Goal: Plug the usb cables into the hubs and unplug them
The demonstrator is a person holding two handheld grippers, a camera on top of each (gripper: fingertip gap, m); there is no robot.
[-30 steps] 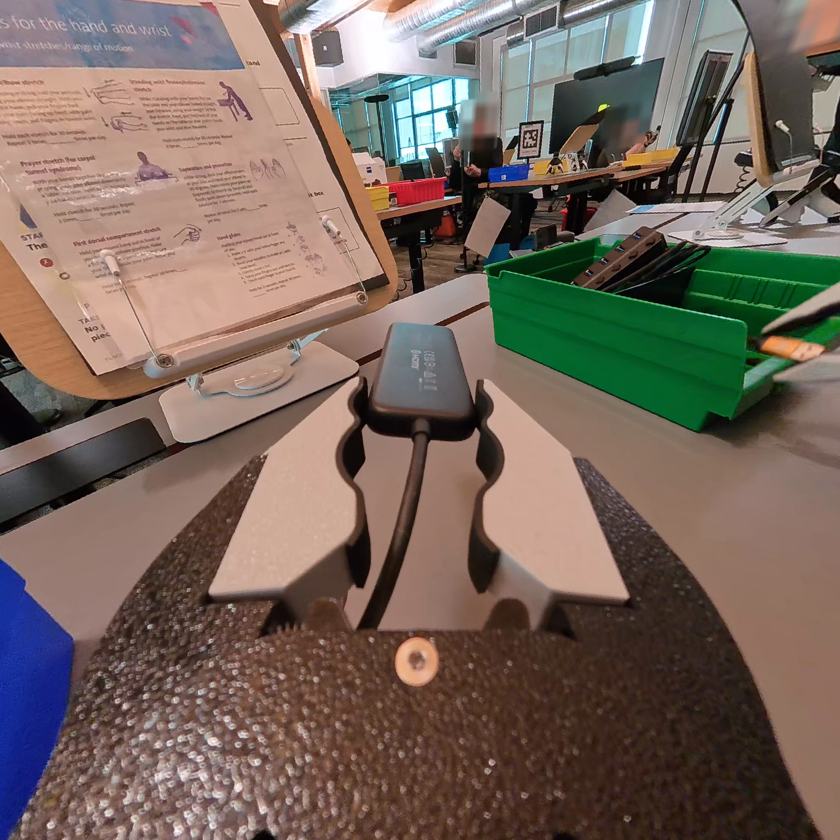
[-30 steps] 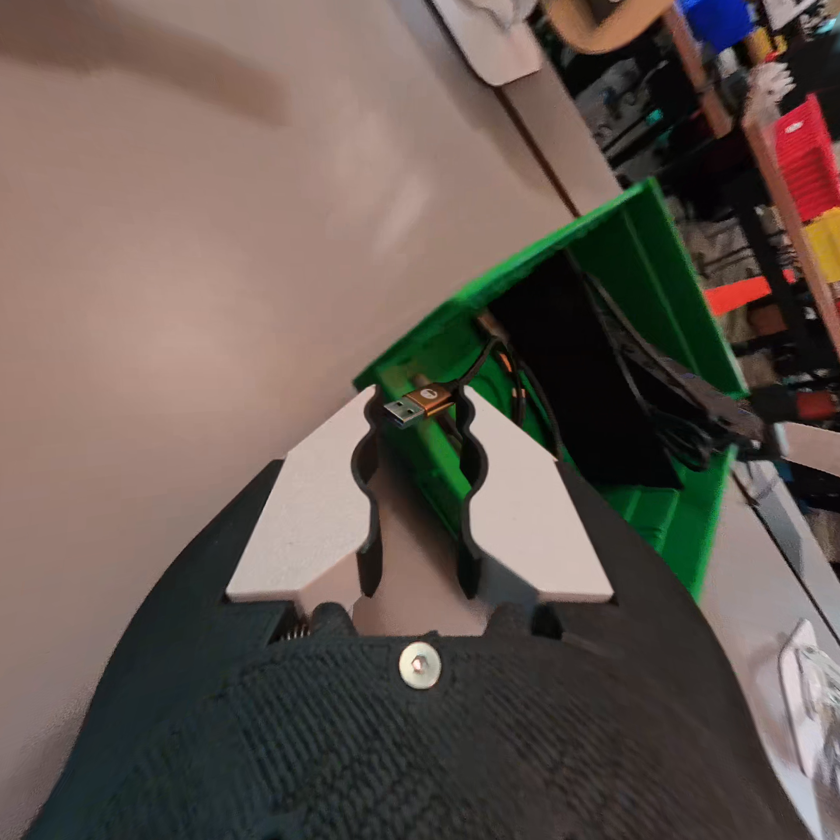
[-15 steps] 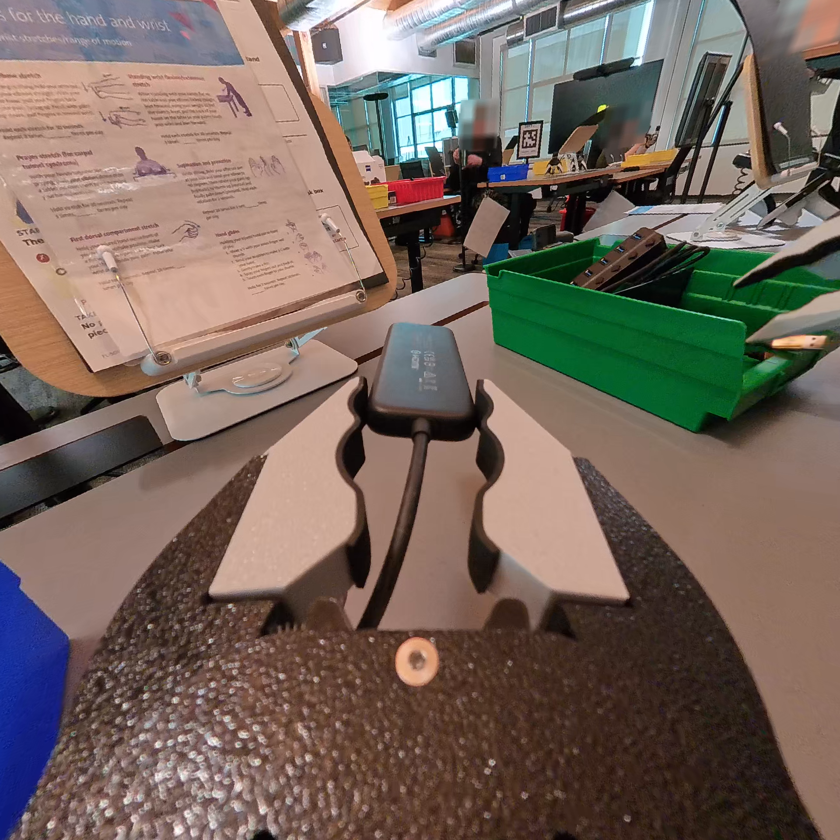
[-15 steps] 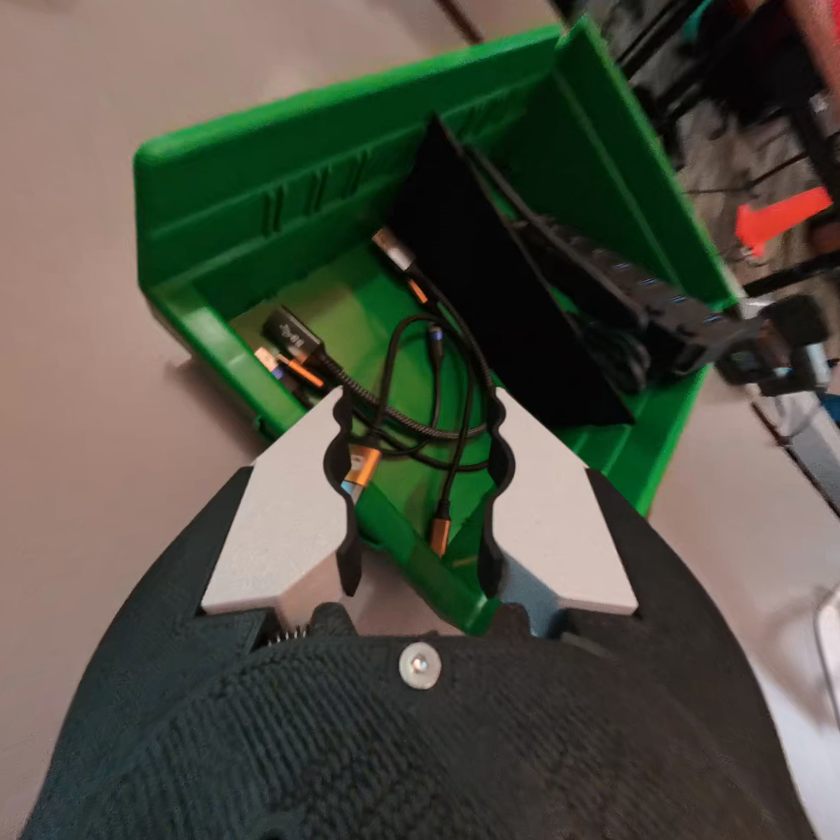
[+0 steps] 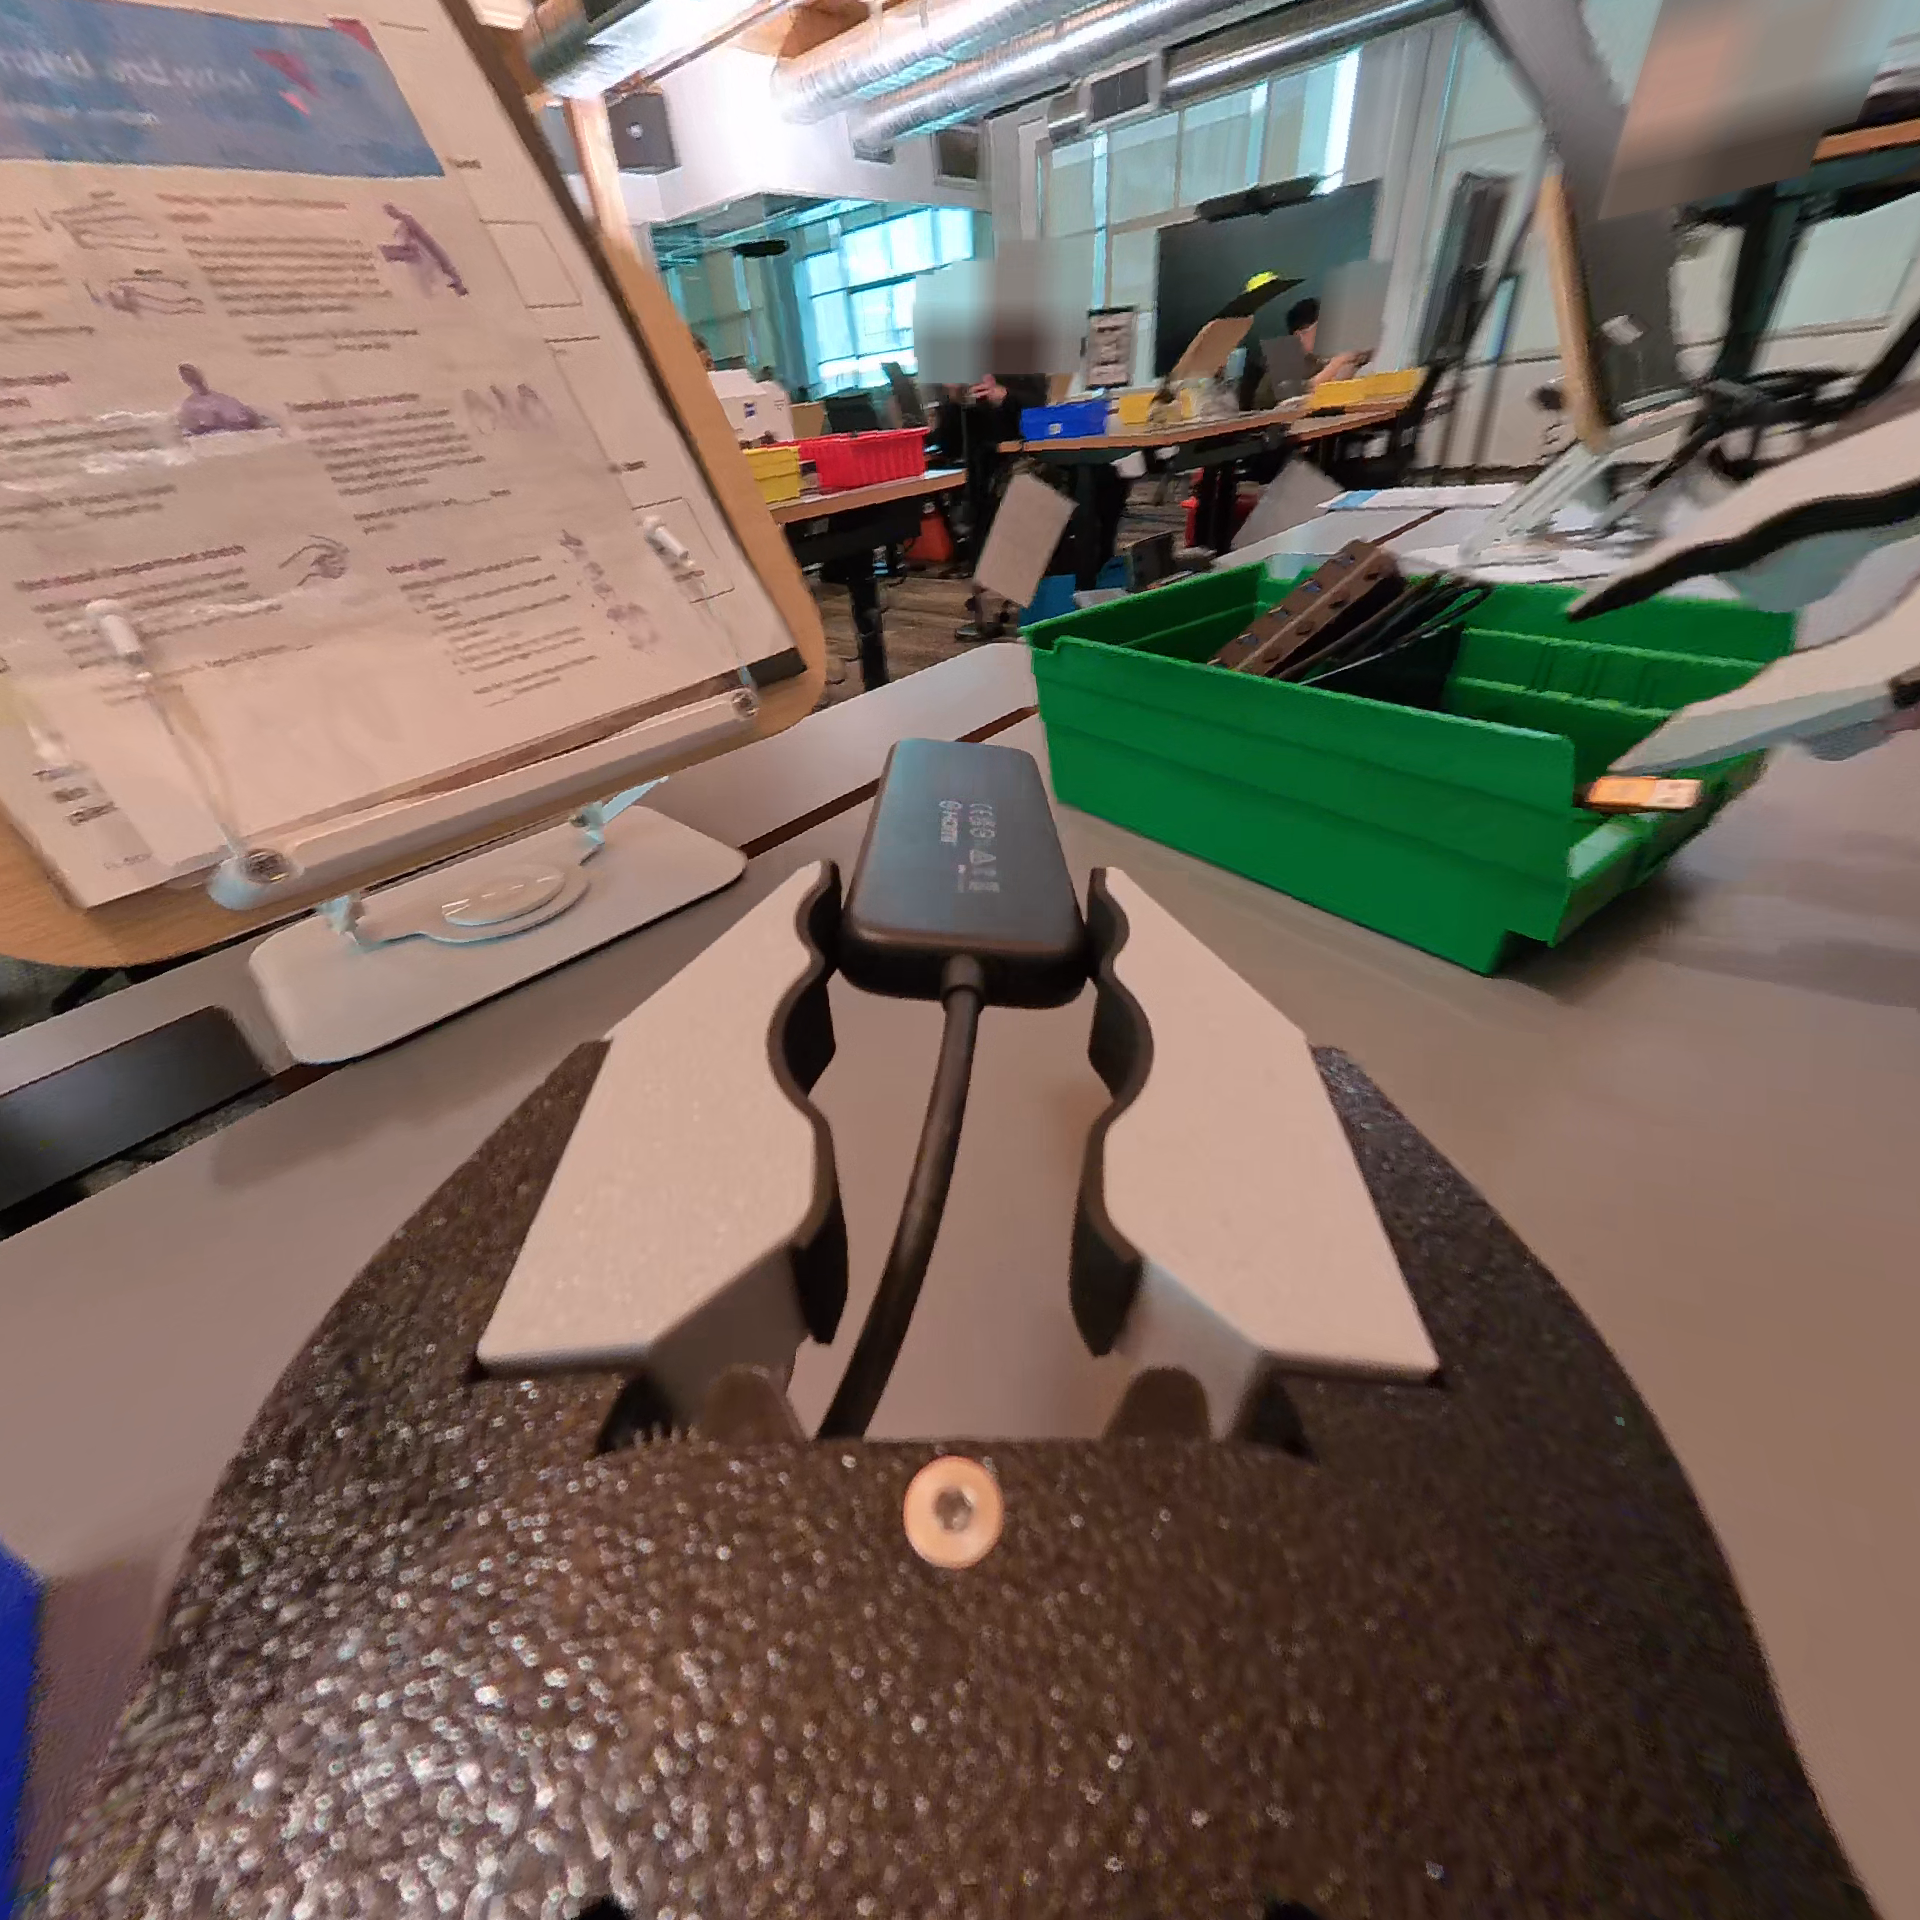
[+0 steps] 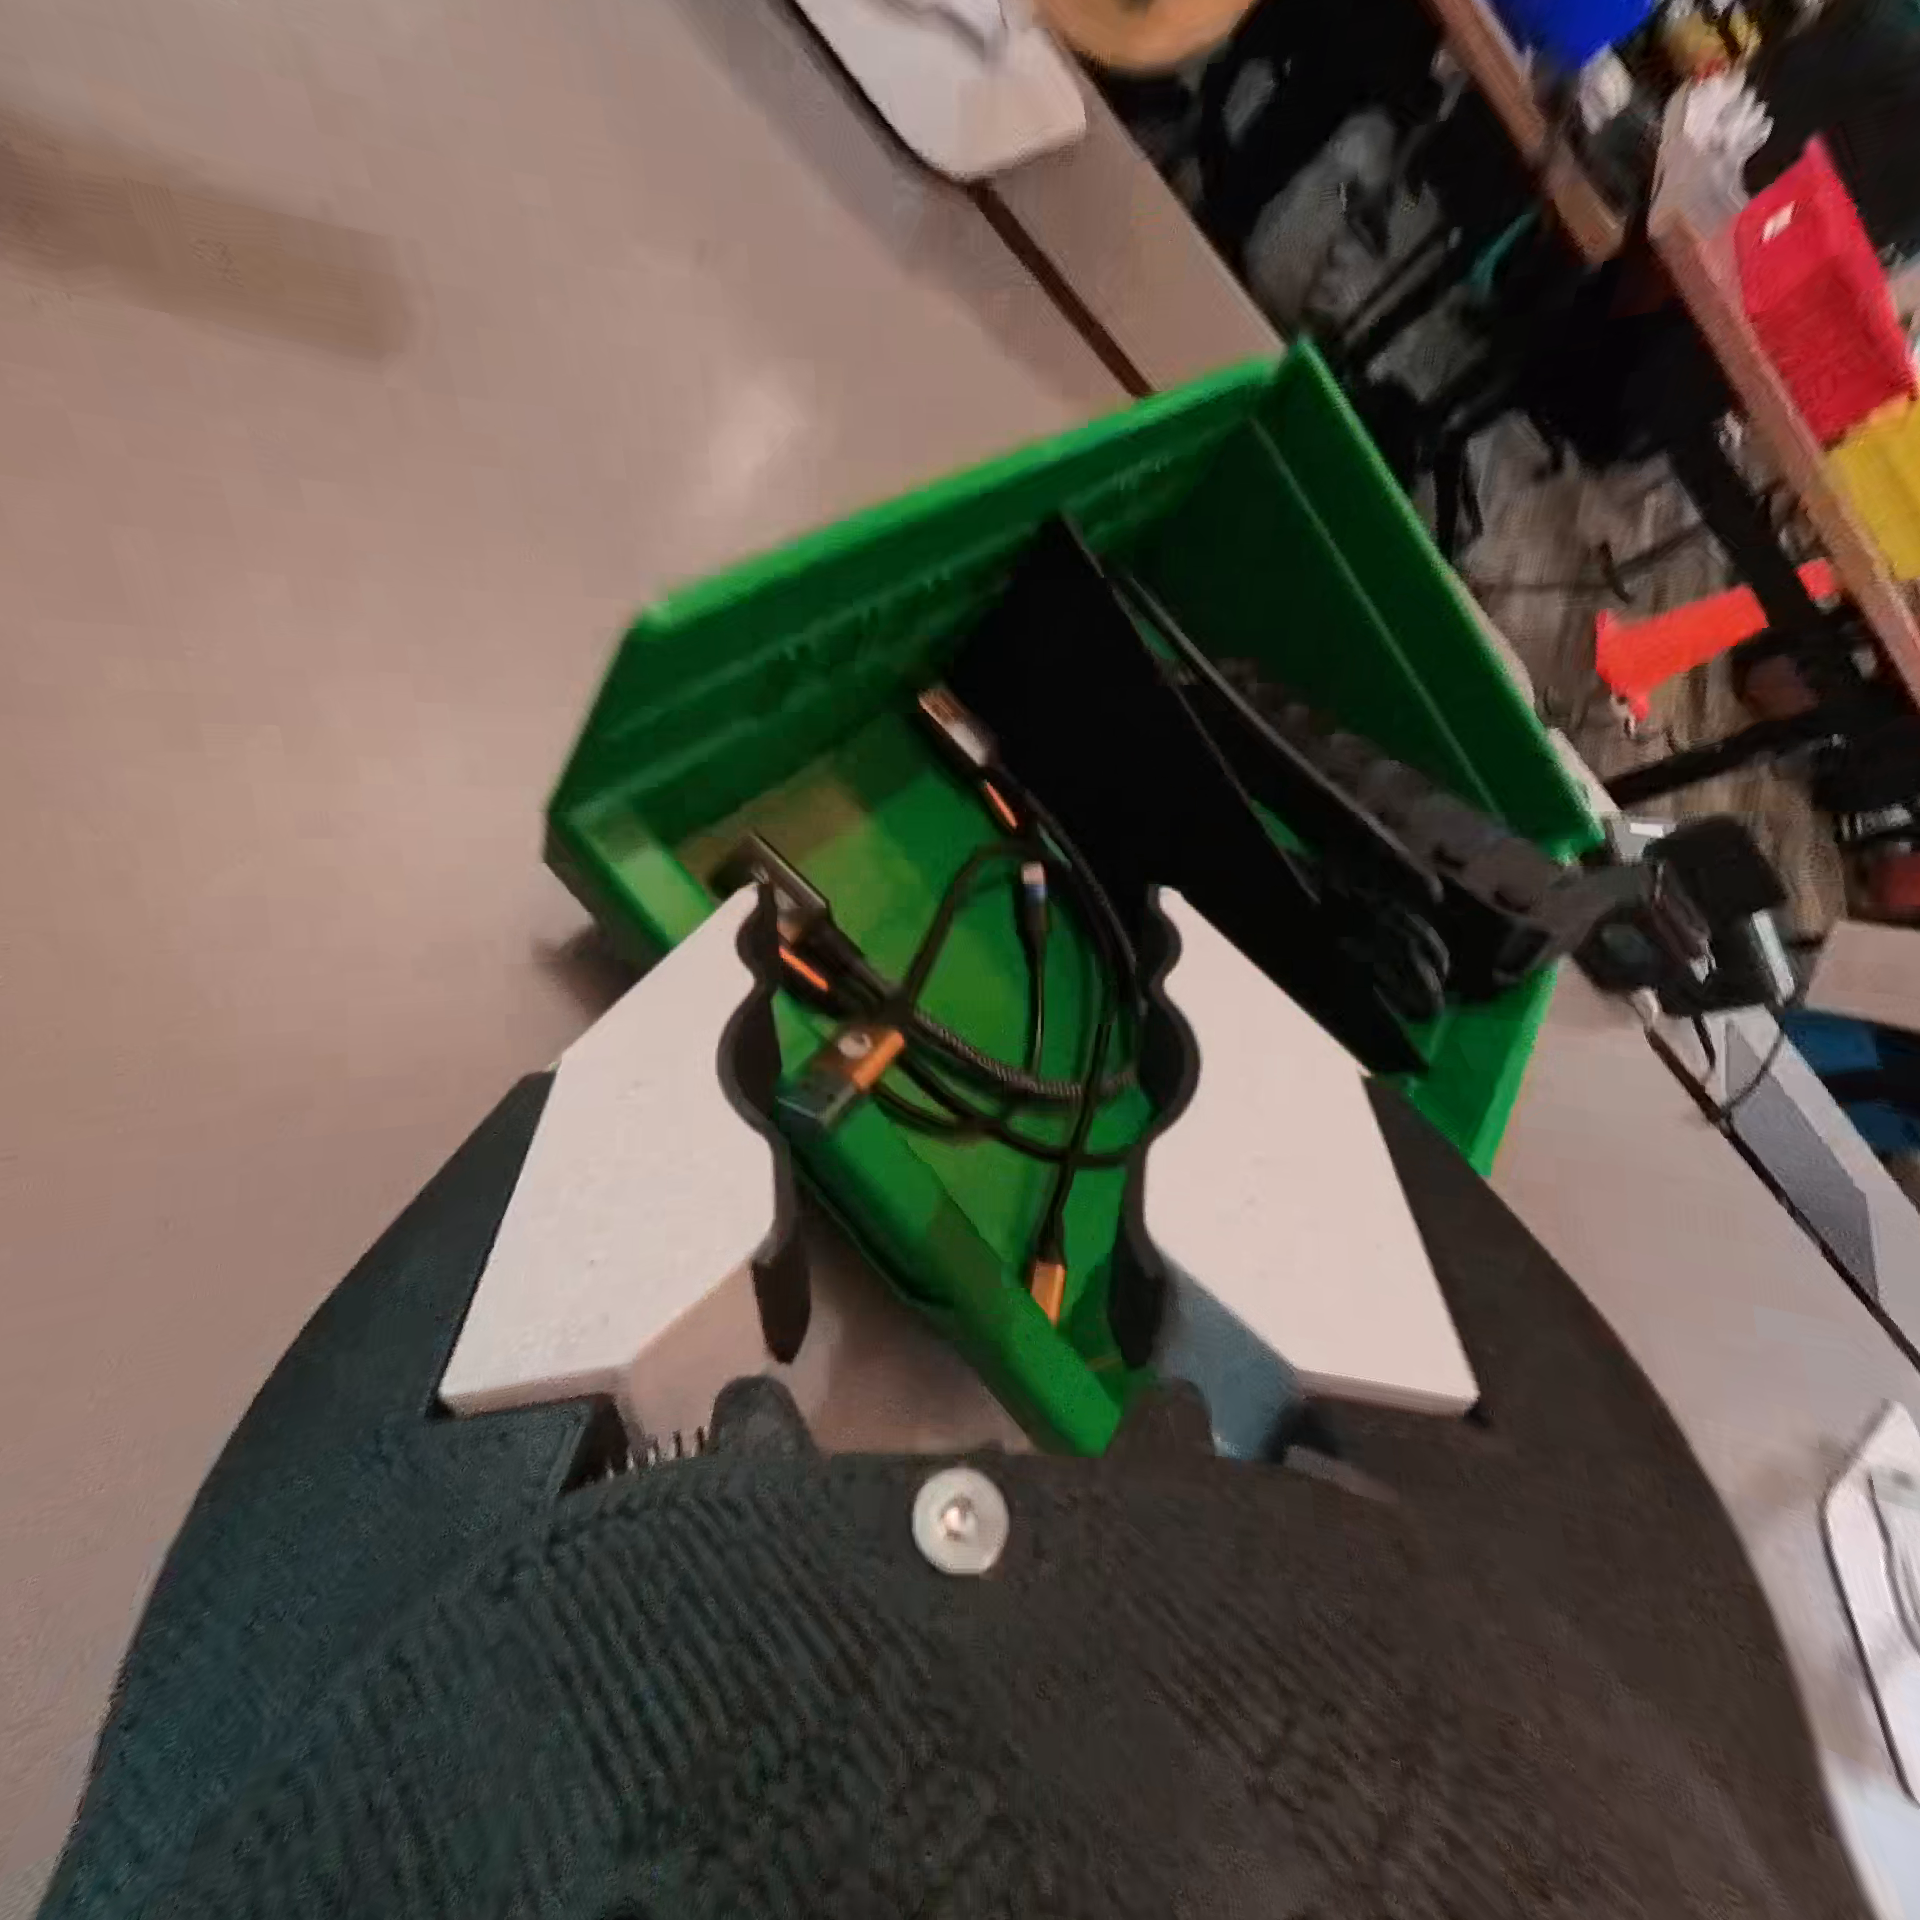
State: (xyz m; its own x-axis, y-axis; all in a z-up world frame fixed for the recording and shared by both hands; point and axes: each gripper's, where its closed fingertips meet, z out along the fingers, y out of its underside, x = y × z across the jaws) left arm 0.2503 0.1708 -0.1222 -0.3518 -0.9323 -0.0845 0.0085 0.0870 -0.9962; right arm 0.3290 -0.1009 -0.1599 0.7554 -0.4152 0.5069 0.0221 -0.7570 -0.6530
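Left gripper [image 5: 961, 914] is clamped on the hub [image 5: 961, 847], center frame, long axis pointing straight away along the fingers, its cord trailing back between them. Right gripper [image 6: 951, 925] is spread wide and empty over the green bin [image 6: 790, 644]. The orange-collared plug [image 6: 842, 1075] lies just inside the left finger, tilted toward lower left. The right gripper is nearer the cables.

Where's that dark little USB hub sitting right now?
In the left wrist view, the dark USB hub is clamped between the left tongs, above the grey table, left of the green bin.
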